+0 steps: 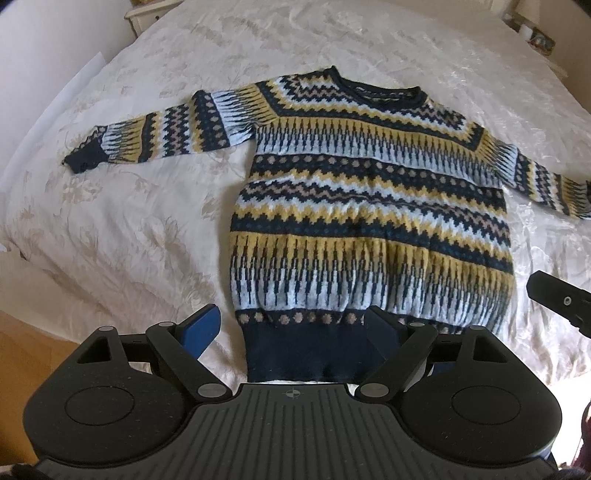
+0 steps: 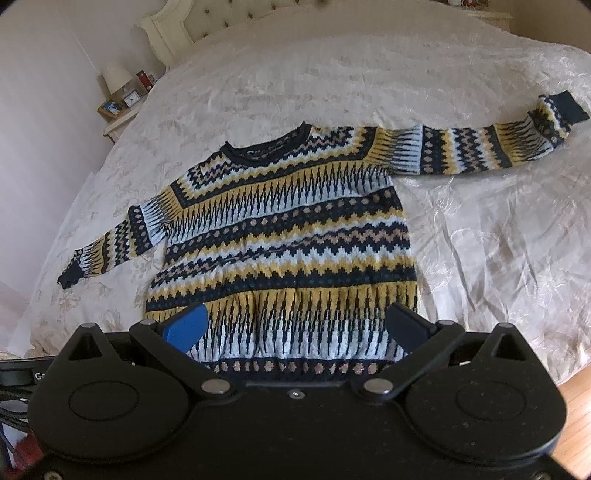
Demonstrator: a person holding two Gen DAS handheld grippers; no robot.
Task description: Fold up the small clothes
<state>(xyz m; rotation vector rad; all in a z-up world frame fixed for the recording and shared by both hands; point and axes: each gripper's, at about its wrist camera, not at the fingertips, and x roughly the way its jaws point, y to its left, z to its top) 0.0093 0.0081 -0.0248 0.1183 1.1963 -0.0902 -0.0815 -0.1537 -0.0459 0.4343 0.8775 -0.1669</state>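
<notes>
A knitted sweater with navy, yellow and pale blue bands lies flat and face up on the bed, both sleeves spread out sideways; it also shows in the right wrist view. My left gripper is open and empty, hovering over the navy hem at its left end. My right gripper is open and empty, above the lower body of the sweater near its right side. The right gripper's tip shows at the right edge of the left wrist view.
The sweater lies on a white patterned bedspread. A cream headboard and a nightstand with a lamp, clock and picture frame stand at the far left. Wooden floor shows beside the bed's near edge.
</notes>
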